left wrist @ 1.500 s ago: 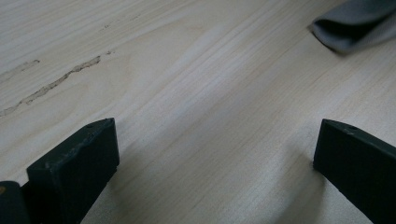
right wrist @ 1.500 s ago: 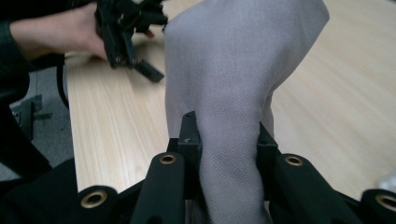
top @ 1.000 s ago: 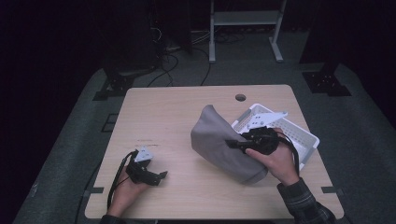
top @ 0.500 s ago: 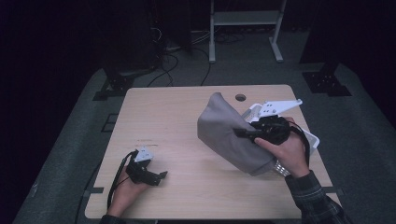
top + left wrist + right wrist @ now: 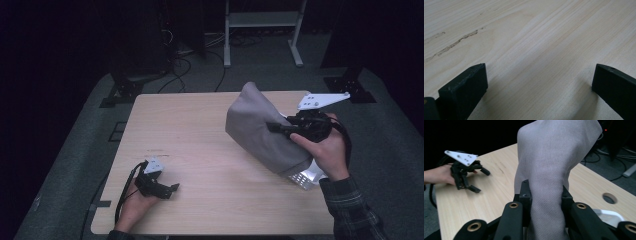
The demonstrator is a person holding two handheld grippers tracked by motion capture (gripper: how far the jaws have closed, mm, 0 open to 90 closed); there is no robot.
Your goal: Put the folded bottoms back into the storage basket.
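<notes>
A grey cloth [image 5: 260, 130] hangs lifted over the right half of the wooden table [image 5: 200, 130], with my right gripper [image 5: 277, 128] shut on a fold of it. In the right gripper view the cloth [image 5: 554, 157] rises between the two black jaws, which pinch it from both sides at the right gripper [image 5: 544, 192]. My left gripper [image 5: 167, 191] rests on the table near the front left edge, held by a hand, jaws open. The left gripper view looks between its spread jaws at the left gripper [image 5: 539, 82] onto bare wood. The left gripper [image 5: 477, 180] also appears far off in the right gripper view.
A white basket [image 5: 305, 176] sits at the table's right edge, mostly hidden behind the cloth and hand. A round hole [image 5: 609, 198] pierces the tabletop near the far edge. A dark scratch [image 5: 454, 45] marks the wood near the left gripper.
My right gripper has risen and moved toward the right and far side, carrying the grey cloth up off the table. The left gripper has stayed in place.
</notes>
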